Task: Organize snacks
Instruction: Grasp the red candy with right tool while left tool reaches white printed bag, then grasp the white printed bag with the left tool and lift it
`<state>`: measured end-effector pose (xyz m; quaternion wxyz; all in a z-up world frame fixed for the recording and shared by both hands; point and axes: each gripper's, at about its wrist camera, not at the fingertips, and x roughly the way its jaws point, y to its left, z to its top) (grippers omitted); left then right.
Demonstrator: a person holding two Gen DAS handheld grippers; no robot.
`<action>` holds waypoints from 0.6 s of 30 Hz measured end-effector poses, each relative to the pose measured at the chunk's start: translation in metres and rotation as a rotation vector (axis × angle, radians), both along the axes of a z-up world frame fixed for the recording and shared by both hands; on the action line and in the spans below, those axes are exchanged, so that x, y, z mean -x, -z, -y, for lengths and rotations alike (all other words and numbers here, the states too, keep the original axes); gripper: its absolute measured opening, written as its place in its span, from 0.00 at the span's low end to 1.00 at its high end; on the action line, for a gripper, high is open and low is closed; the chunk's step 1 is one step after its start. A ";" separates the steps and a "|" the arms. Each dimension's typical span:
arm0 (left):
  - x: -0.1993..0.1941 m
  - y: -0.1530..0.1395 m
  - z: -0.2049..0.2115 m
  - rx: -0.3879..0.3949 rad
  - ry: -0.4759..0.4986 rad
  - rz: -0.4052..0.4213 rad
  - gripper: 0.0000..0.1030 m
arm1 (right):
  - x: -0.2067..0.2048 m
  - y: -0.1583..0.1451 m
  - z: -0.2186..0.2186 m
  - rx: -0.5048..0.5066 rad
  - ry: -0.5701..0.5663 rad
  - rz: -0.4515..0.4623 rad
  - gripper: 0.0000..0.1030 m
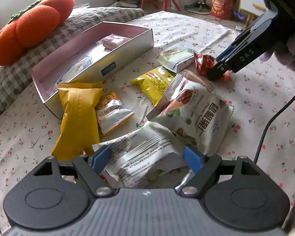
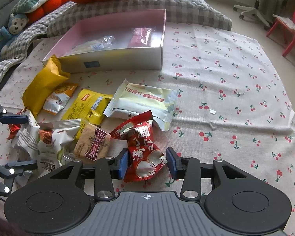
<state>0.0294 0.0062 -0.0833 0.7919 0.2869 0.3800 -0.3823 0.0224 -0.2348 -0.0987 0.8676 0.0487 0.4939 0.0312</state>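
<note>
My right gripper (image 2: 146, 161) is shut on a red snack packet (image 2: 143, 149), which looks crumpled between the blue pads (image 2: 123, 163). The left wrist view shows that gripper (image 1: 216, 70) with the red packet (image 1: 202, 63) at its tip. My left gripper (image 1: 146, 157) stands open over a white packet (image 1: 141, 151) that lies between its fingers. The open pink-lined box (image 1: 127, 45) (image 2: 118, 59) holds a pink packet (image 2: 140, 35) and a clear one (image 2: 96, 44). In front of it lie a mustard packet (image 1: 78, 118), a bright yellow packet (image 1: 155, 82) and a pale green packet (image 2: 145, 100).
Everything rests on a cherry-print cloth (image 2: 226, 78). An orange pumpkin cushion (image 1: 33, 27) and a checked blanket (image 1: 13, 74) lie behind the box. A black cable (image 1: 269, 125) trails at the right. A red chair (image 2: 285, 33) stands on the floor beyond the cloth.
</note>
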 end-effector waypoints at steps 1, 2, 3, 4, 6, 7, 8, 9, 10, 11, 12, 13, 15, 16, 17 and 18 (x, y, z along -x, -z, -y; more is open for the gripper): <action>0.000 0.000 0.000 -0.005 0.000 0.009 0.76 | 0.000 0.000 0.000 0.002 0.000 0.001 0.39; 0.000 0.000 0.000 -0.007 0.000 0.014 0.74 | 0.000 0.000 -0.001 0.004 0.000 0.003 0.39; 0.000 0.000 0.000 -0.009 -0.004 0.020 0.71 | 0.000 0.000 -0.001 0.007 0.001 0.005 0.39; 0.000 0.000 0.000 -0.008 -0.008 0.023 0.70 | 0.000 0.000 -0.002 0.011 0.001 0.007 0.39; -0.001 -0.001 0.000 0.003 -0.020 0.025 0.62 | 0.001 0.000 -0.004 0.025 -0.008 0.009 0.38; -0.001 -0.002 0.000 0.012 -0.027 0.028 0.58 | 0.001 0.000 -0.005 0.029 -0.011 0.010 0.37; -0.001 -0.004 0.000 0.024 -0.034 0.024 0.50 | 0.001 0.000 -0.005 0.030 -0.013 0.011 0.36; -0.001 -0.007 0.000 0.038 -0.046 0.020 0.41 | 0.002 -0.001 -0.005 0.027 -0.010 0.012 0.35; -0.001 -0.009 0.000 0.049 -0.053 0.019 0.37 | 0.002 -0.002 -0.004 0.022 -0.007 0.013 0.35; -0.001 -0.011 0.000 0.059 -0.058 0.018 0.30 | 0.002 -0.003 -0.004 0.015 -0.003 0.012 0.35; 0.000 -0.013 -0.001 0.070 -0.062 0.017 0.23 | 0.002 -0.004 -0.003 0.009 0.001 0.013 0.35; 0.000 -0.015 -0.001 0.083 -0.068 0.014 0.18 | 0.002 -0.005 -0.002 0.005 0.006 0.015 0.35; -0.001 -0.019 -0.001 0.098 -0.074 0.002 0.07 | 0.003 -0.008 0.000 0.000 0.015 0.021 0.35; -0.001 -0.021 -0.001 0.093 -0.067 0.003 0.07 | 0.003 -0.009 0.002 -0.002 0.017 0.024 0.35; 0.000 -0.022 -0.001 0.083 -0.051 0.006 0.08 | 0.003 -0.010 0.003 -0.007 0.018 0.027 0.35; 0.000 -0.022 -0.002 0.071 -0.038 0.015 0.15 | 0.003 -0.011 0.003 -0.012 0.017 0.028 0.35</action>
